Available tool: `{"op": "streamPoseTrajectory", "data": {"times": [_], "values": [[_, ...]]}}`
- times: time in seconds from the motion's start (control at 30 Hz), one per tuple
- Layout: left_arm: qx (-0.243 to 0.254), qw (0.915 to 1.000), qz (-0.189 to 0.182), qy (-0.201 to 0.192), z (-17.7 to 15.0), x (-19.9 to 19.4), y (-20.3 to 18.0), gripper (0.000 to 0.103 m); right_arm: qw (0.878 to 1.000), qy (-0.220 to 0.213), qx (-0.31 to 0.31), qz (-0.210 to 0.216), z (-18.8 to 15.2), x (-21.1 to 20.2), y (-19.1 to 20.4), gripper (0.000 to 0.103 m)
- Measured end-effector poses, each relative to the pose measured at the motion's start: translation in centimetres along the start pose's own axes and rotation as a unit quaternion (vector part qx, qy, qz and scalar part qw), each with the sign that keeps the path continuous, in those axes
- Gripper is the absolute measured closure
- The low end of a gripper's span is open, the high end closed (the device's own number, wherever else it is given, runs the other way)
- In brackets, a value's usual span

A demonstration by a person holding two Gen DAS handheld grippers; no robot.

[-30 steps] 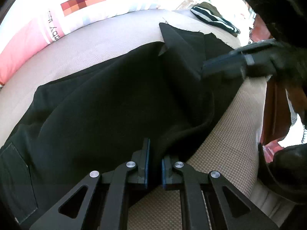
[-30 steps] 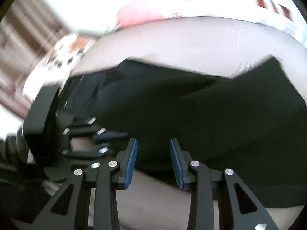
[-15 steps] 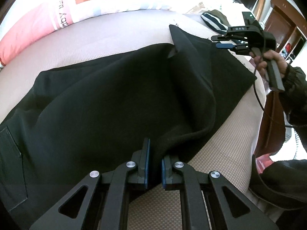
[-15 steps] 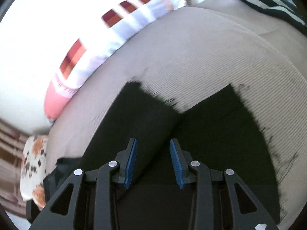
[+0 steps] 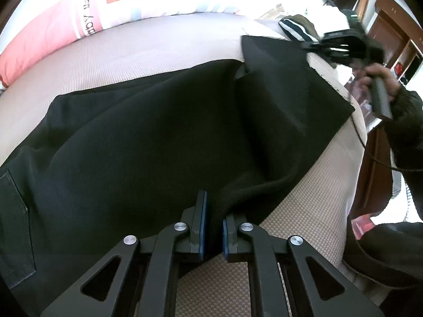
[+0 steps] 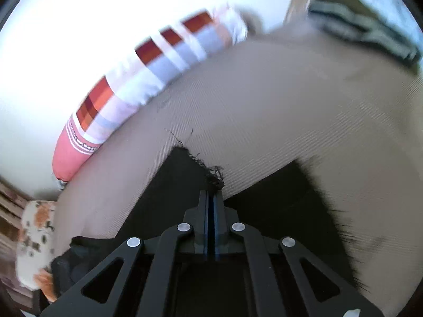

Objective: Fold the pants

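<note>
The left hand-held gripper [image 5: 212, 227] is clamped on a raised ridge of black fabric at the near edge of the pants [image 5: 148, 137], close to the near edge of the bed [image 5: 304, 200]. The right hand-held gripper [image 6: 211, 198] has its jaws pressed together on the frayed hem corner [image 6: 211, 177] of one leg; the left wrist view shows it at the far leg end, blurred, carried by a hand [image 5: 380, 79] in a dark sleeve.

The pants lie spread across the beige bed cover, long axis running along the bed: the waist end with a back pocket [image 5: 15, 227] lies to the left in the left wrist view, the leg hems to the right toward the bed's end. The two hems splay apart in a shallow V, so the legs are not yet stacked edge to edge.

With both pinches apparently set, the step in hand looks like carrying the leg end over toward the waist. To do it well, lift just enough to clear the cover, keep the cloth lightly taut between the two grips, and move both hands together so the crease stays square to the long axis. The frayed hem is a thin hold and could slip if tugged.

A striped pillow [image 5: 127, 5] lies along the far edge, and a folded striped garment [image 5: 298, 27] sits near the far corner.
</note>
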State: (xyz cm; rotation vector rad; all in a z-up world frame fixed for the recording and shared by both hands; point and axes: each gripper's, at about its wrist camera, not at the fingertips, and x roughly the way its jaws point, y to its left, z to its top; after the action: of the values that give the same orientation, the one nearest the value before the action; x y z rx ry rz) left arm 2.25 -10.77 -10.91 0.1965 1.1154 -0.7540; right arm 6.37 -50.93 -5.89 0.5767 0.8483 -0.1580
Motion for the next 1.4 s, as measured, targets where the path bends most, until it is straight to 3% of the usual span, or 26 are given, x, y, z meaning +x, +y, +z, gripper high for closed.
{"op": "streamPoseTrajectory", "data": {"times": [0.13,0.3,0.43,0.6,0.7,0.77,0.83,0.9,0.97,1.07,1.2,1.3,1.4], "values": [[0.01,0.9999,0.0,-0.005,-0.1,0.0,-0.3,0.093,0.995,-0.035,-0.022,-0.092,-3.0,-5.8,-1.6,0.101],[0.034,0.9994,0.005,-0.005,-0.1,0.4,-1.2,0.092,0.988,-0.001,0.017,-0.152,-8.5,-6.8,-6.0,0.102],[0.05,0.9987,0.01,-0.005,-0.1,0.4,-1.4,0.092,0.986,0.0,0.033,-0.162,-10.9,-6.9,-7.8,0.102],[0.057,0.9983,0.008,-0.004,-0.1,0.3,-1.6,0.092,0.985,-0.013,0.038,-0.169,-10.8,-7.5,-7.6,0.102],[0.063,0.9979,0.014,-0.003,-0.2,0.5,-1.7,0.09,0.983,0.002,0.036,-0.18,-11.4,-6.3,-7.8,0.102],[0.049,0.9988,0.007,0.001,0.0,0.5,-1.5,0.088,0.982,0.004,0.032,-0.184,-11.2,-6.4,-7.5,0.097],[0.028,0.9995,-0.011,0.009,0.4,0.3,-0.9,0.082,0.983,0.015,0.051,-0.173,-10.8,-6.8,-7.9,0.088],[0.01,0.9996,-0.019,0.017,0.6,-0.1,-0.4,0.061,0.984,0.013,0.059,-0.168,-10.2,-7.6,-8.2,0.082],[-0.003,0.9996,-0.025,0.01,0.6,-1.0,0.2,0.051,0.986,0.005,0.047,-0.157,-9.1,-8.5,-8.1,0.081],[-0.01,0.9989,-0.044,-0.01,0.6,-2.8,1.1,0.051,0.994,0.007,0.028,-0.102,-6.1,-8.7,-7.7,0.081],[-0.057,0.9969,-0.031,-0.045,1.4,-4.3,3.3,0.05,0.999,0.048,0.004,0.008,-1.6,-5.7,-6.6,0.081],[-0.101,0.993,-0.011,-0.059,2.1,-4.4,5.2,0.05,0.995,0.081,0.01,0.053,1.1,-2.7,-6.3,0.081],[-0.138,0.988,0.01,-0.069,2.5,-4.4,6.3,0.05,0.991,0.115,0.005,0.064,3.4,1.0,-6.4,0.081]]}}
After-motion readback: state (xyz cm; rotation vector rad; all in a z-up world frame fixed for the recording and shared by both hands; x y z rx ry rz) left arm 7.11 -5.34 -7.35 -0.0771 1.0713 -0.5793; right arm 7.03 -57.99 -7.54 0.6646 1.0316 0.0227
